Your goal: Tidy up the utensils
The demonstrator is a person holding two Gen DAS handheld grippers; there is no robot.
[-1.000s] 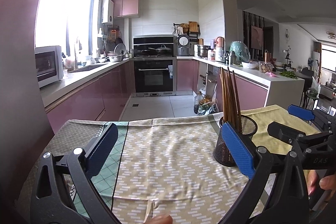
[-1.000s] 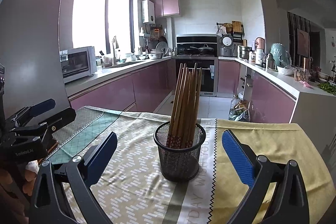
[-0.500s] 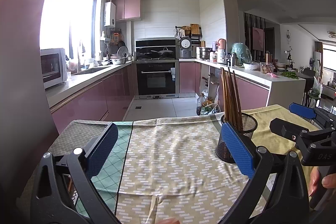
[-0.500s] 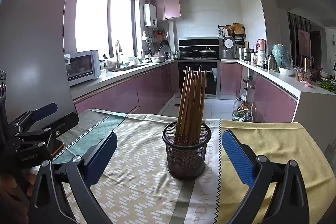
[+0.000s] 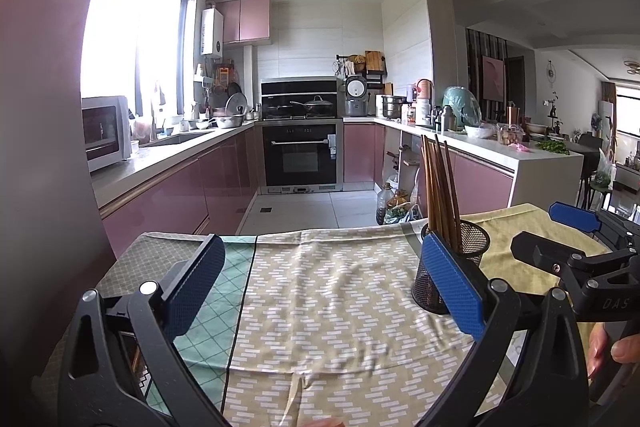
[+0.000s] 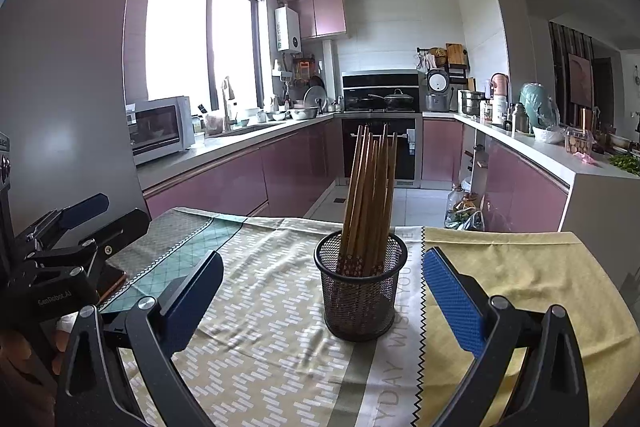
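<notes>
The chopsticks [image 6: 370, 199] stood bundled upright in a black mesh cup [image 6: 361, 291], leaning slightly and fanning out at their tops, and the cup sat on the patterned cloth [image 6: 280, 307] toward the middle of the surface [image 6: 560, 267], right where the brick-patterned panel met a lettered strip. As far as either view showed, no loose utensil lay on the cloth, so the sorting looked finished or close to it. The right tongs [image 6: 320, 291] hovered just in front of the cup with their blue pads wide apart and nothing between them, the cup centred in the gap but untouched. The left tongs [image 5: 320, 283] hung over bare cloth to the left, likewise spread and empty, with the cup off beside their right pad. Beyond the surface lay the kitchen, with pink cabinets [image 6: 224, 179], a black oven [image 6: 380, 147] and a microwave [image 6: 158, 129] on the counter by the window. The main risk from here seemed to be the cup itself: it looked light and tall for its base, with the long sticks carrying weight well above the rim, so a nudge from a pad or a careless sweep of either tool could probably tip it and scatter the bundle. The cloth was loose and wrinkled, and dragging it with a pad could likely pull the cup along or topple it.
</notes>
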